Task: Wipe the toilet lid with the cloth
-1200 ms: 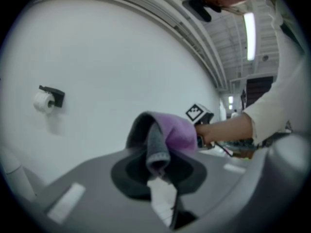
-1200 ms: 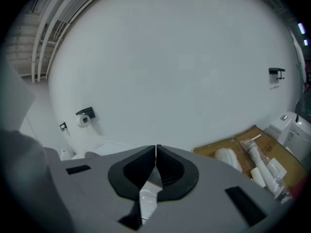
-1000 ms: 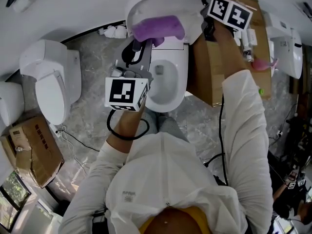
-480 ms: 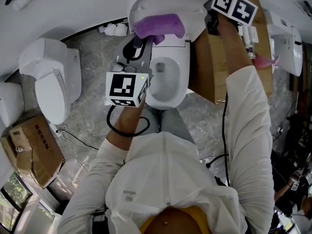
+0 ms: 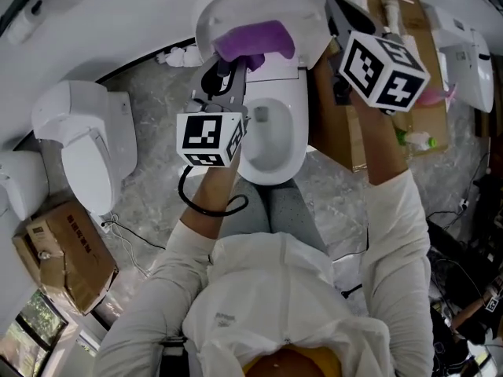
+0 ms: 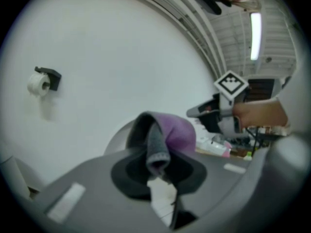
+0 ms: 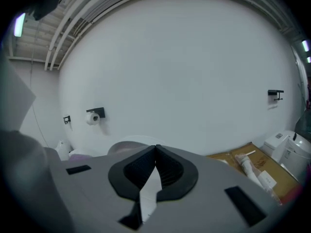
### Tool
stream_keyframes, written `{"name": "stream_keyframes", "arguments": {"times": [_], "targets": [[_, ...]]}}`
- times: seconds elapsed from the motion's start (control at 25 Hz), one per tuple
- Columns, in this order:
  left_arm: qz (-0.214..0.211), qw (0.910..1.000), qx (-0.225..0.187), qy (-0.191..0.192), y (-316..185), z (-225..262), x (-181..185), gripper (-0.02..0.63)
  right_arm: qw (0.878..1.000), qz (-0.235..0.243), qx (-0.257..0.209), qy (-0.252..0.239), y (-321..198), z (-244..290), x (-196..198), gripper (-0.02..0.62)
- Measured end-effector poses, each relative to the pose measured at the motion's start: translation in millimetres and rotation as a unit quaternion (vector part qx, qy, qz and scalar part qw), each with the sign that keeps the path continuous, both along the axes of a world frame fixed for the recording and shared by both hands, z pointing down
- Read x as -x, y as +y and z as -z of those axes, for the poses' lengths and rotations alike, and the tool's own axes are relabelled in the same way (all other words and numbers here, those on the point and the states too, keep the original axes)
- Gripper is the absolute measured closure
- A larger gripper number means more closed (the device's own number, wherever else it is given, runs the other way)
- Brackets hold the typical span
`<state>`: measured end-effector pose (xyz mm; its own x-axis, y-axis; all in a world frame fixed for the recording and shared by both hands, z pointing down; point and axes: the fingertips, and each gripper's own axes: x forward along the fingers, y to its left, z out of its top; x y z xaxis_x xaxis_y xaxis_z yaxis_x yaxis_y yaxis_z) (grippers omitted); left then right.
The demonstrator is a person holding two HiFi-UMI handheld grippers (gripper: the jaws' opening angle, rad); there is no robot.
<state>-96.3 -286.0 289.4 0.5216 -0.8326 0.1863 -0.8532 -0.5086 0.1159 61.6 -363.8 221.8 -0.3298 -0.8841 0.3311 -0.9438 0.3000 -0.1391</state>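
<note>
Left claw [image 6: 158, 169] is clamped on a fold of the purple cloth [image 5: 255, 39], which lies against the inner face of the raised toilet lid [image 5: 236, 2]. Right claw [image 7: 155, 152] has its jaws together with nothing between them, and hangs just beside the lid's right edge. Below the lid sits the open white bowl [image 5: 271, 144], with brown cardboard [image 5: 334, 128] close on its right.
</note>
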Motion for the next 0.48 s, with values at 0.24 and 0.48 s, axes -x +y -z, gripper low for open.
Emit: {"name": "stream_keyframes", "arguments": {"times": [0.24, 0.48], "targets": [[0.034, 0.9992, 0.005, -0.019, -51.7, -35.9, -9.2, 0.555, 0.999, 0.029, -0.026, 0.022, 44.9, -3.9, -3.6, 0.58], [0.115, 0.9925, 0.024, -0.035, -107.2, -67.5, -6.0, 0.555, 0.998, 0.054, -0.031, 0.023, 89.5, -9.4, -8.7, 0.58]]}}
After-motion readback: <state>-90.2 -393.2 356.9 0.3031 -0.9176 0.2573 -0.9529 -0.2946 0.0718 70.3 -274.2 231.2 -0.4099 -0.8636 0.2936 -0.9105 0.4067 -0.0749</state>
